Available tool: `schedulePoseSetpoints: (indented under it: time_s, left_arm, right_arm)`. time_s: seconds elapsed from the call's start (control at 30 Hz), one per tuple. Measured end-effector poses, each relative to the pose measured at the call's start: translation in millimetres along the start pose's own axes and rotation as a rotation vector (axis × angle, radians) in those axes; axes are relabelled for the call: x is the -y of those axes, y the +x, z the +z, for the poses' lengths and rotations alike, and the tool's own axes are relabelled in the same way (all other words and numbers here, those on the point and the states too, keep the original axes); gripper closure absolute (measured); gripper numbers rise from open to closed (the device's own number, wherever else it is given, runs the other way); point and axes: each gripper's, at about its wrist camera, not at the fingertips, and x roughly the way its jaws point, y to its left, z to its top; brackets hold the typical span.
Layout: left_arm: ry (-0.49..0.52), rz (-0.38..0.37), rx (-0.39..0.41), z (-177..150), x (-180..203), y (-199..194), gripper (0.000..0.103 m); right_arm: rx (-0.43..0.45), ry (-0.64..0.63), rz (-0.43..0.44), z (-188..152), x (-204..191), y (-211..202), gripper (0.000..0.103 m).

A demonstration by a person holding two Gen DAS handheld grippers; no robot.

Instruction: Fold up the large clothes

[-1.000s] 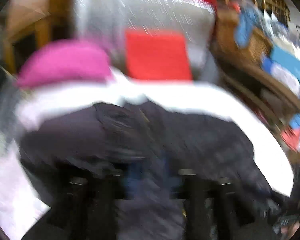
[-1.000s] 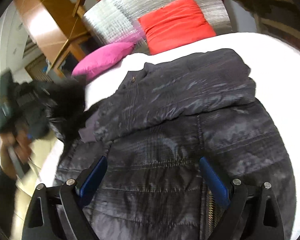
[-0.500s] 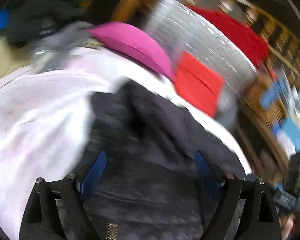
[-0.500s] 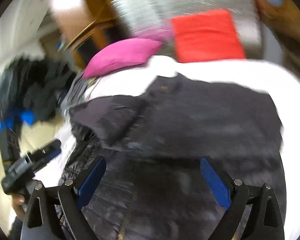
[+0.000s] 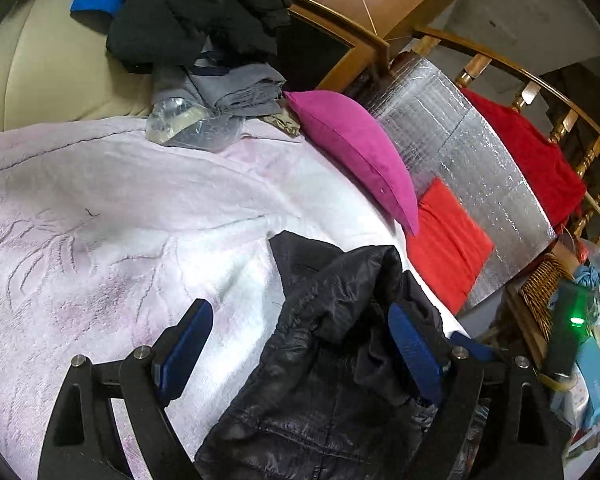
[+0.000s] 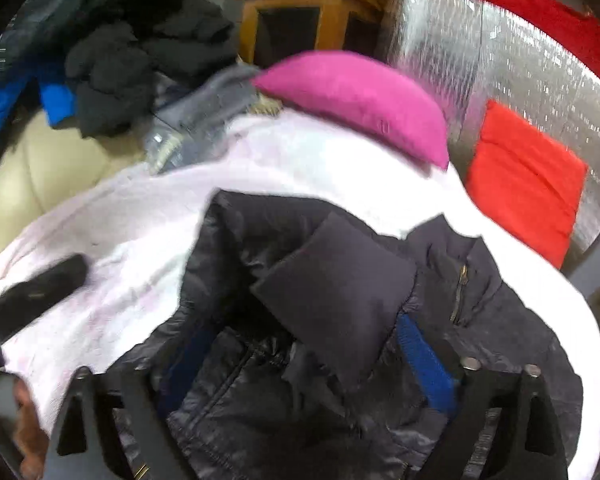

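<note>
Pale blanket point(image 5: 100, 208), left tongs point(image 5: 300, 344) released, right tongs point(image 6: 312, 360) closing around jacket point(image 6: 340, 292)

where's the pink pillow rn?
In both wrist views the pink pillow lies at the far edge of the white blanket, against the silver foil panel, left of the red cushion and beyond the dark jacket.

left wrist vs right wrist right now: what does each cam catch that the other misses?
Left wrist only: wicker basket, device with a green light, the left tool open over the jacket's edge. Right wrist only: the jacket's zipper pull, a folded sleeve between the closing jaws of the right tool. Both: dark puffer jacket, pale blanket, magenta pillow, red cushion, dark clothes pile.
</note>
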Motion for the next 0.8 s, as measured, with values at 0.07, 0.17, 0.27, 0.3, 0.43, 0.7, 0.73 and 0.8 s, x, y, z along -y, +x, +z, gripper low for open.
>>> schedulePoseSetpoints:
  time_s: [0.07,0.17,0.27,0.3,0.43,0.7,0.73,0.8]
  left_arm:
    - [0.001,0.0,-0.003,-2,-3,0,0.013]
    - [-0.013,-0.004,-0.009,-2,-6,3,0.013]
    - [0.0,-0.002,-0.004,-3,-3,3,0.013]
    - [0.003,-0.001,-0.002,-4,-3,3,0.013]
    - [0.001,0.003,-0.008,-6,-2,6,0.013]
    - [-0.006,0.006,-0.021,-8,-2,10,0.013]
    - [0.0,0.008,-0.025,-9,-1,12,0.013]
    - [0.015,0.007,-0.036,-12,2,15,0.013]
  right_arm:
    - [-0.011,0.049,0.009,2,10,5,0.073]
    - [0.011,0.154,0.07,1,32,-9,0.087]
    - [0.076,0.302,0.126,-3,70,-37,0.09]
    - [0.09,0.34,0.148,-4,81,-45,0.091]
    - [0.201,0.536,0.21,-20,139,-90,0.091]
    - [0.247,0.921,0.136,-131,242,-103,0.091]
    - [0.23,0.939,0.121,-140,248,-97,0.091]
    - [0.178,0.989,0.132,-159,259,-76,0.091]
